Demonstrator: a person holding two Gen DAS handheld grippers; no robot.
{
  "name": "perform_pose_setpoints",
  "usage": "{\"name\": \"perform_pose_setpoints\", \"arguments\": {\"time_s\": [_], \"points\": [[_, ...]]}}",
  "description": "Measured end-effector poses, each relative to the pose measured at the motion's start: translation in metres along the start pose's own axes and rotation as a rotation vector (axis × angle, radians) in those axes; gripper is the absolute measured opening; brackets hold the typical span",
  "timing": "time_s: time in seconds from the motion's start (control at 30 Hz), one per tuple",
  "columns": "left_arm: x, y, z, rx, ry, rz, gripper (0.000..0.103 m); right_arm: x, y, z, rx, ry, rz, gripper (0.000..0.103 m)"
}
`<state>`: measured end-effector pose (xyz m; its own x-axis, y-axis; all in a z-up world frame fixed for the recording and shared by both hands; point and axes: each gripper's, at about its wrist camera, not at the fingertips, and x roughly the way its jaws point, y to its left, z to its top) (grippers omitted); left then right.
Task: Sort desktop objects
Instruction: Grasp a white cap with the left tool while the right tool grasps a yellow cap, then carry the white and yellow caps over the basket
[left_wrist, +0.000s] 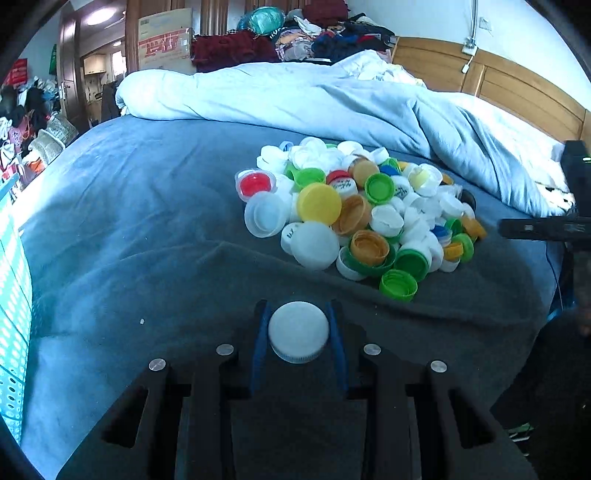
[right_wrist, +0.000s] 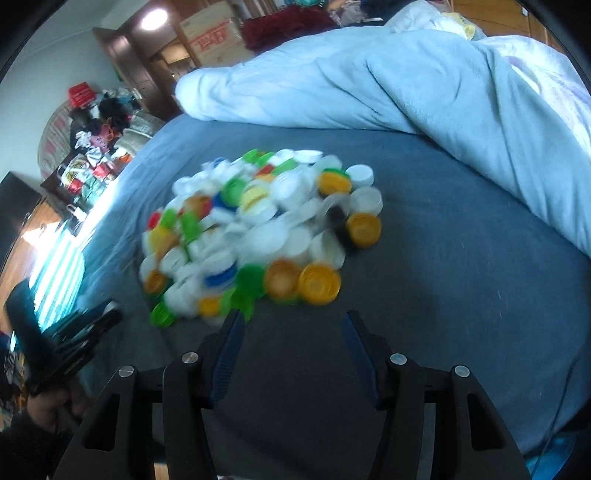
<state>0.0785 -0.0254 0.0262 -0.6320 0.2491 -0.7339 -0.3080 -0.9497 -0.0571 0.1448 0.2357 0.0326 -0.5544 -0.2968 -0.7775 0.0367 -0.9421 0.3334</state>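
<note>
A heap of bottle caps (left_wrist: 362, 210) in white, green, yellow, orange, red and blue lies on the blue bed sheet (left_wrist: 147, 221). My left gripper (left_wrist: 298, 325) is shut on a white cap (left_wrist: 298, 331), its blue pads pressing both sides, on the near side of the heap and just over the sheet. In the right wrist view the same heap (right_wrist: 258, 232) is blurred. My right gripper (right_wrist: 293, 325) stands open with nothing between its fingers, on the near side of the heap's edge over bare sheet. The left gripper (right_wrist: 74, 339) shows at the lower left there.
A pale blue duvet (left_wrist: 332, 99) is bunched along the far side of the bed. A turquoise perforated basket (left_wrist: 13, 295) stands at the left edge. The wooden headboard (left_wrist: 498, 77) is at the right. Clutter and a cardboard box (left_wrist: 166, 40) stand beyond the bed.
</note>
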Motion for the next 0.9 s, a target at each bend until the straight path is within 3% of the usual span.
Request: {"name": "perform_pose_setpoints", "arguments": {"time_s": [0.17, 0.23, 0.3, 0.43, 0.57, 0.73, 0.9], "points": [[0.0, 0.001, 0.005, -0.01, 0.002, 0.002, 0.026, 0.02, -0.008, 0.011, 0.027, 0.007, -0.013, 0.06], [0.0, -0.002, 0.006, -0.003, 0.002, 0.0, 0.026, 0.028, -0.012, 0.012, 0.039, 0.023, -0.023, 0.055], [-0.001, -0.005, 0.007, 0.0, 0.001, 0.0, 0.026, 0.032, -0.013, 0.012, 0.04, 0.033, -0.035, 0.032], [-0.005, -0.008, 0.012, -0.005, -0.006, -0.002, 0.026, 0.029, -0.008, 0.01, 0.01, 0.03, -0.037, 0.032], [-0.024, -0.008, 0.023, -0.028, -0.037, -0.005, 0.026, -0.001, 0.004, 0.008, -0.019, -0.053, -0.06, 0.032], [-0.071, -0.006, 0.041, -0.057, -0.135, 0.011, 0.026, -0.041, 0.035, 0.005, -0.075, -0.14, -0.058, 0.033], [-0.12, 0.002, 0.056, -0.077, -0.223, 0.074, 0.026, -0.073, 0.08, 0.01, -0.152, -0.202, -0.016, 0.033]]}}
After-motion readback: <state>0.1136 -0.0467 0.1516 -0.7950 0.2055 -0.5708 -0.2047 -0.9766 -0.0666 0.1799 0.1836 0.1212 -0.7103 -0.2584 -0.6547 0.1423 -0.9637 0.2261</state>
